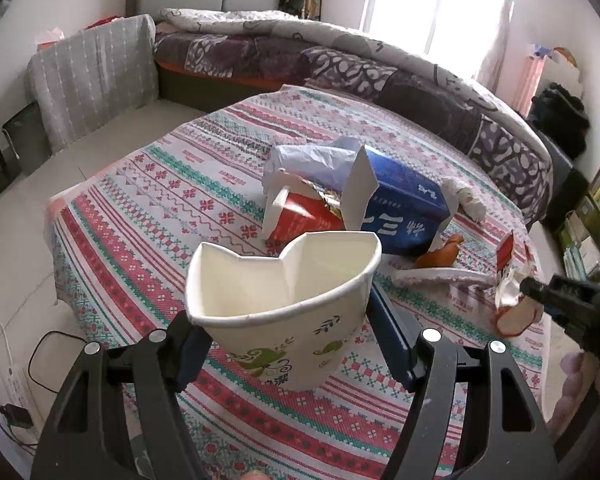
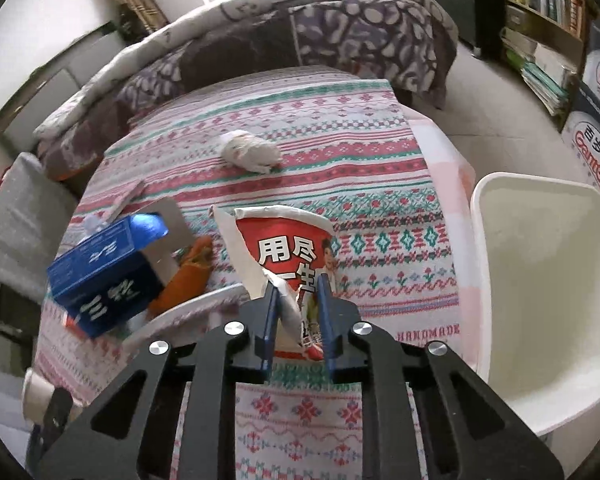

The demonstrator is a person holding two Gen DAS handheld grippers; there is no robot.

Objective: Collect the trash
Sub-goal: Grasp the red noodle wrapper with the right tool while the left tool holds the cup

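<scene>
My left gripper (image 1: pixel 288 332) is shut on a dented white paper cup (image 1: pixel 284 300) with a green leaf print, held above the patterned tablecloth (image 1: pixel 140 240). In the right wrist view my right gripper (image 2: pixel 298 304) is shut on a torn red and white paper cup (image 2: pixel 284 248) that stands on the cloth. The left wrist view shows that same cup (image 1: pixel 508 296) at the table's right edge. A blue carton (image 1: pixel 404 208) (image 2: pixel 104 276), a red carton (image 1: pixel 300 216), crumpled pale paper (image 1: pixel 312 160), orange peel (image 1: pixel 440 256) (image 2: pixel 188 272) and a tissue wad (image 1: pixel 468 196) (image 2: pixel 252 152) lie on the table.
A white plastic bin (image 2: pixel 540 280) stands just off the table's right side. A bed (image 1: pixel 340 64) runs behind the table. A grey-covered chair (image 1: pixel 92 76) and a dark bin (image 1: pixel 24 136) are at the left. Shelves with books (image 2: pixel 548 8) are at the right. Cables (image 1: pixel 48 356) lie on the floor.
</scene>
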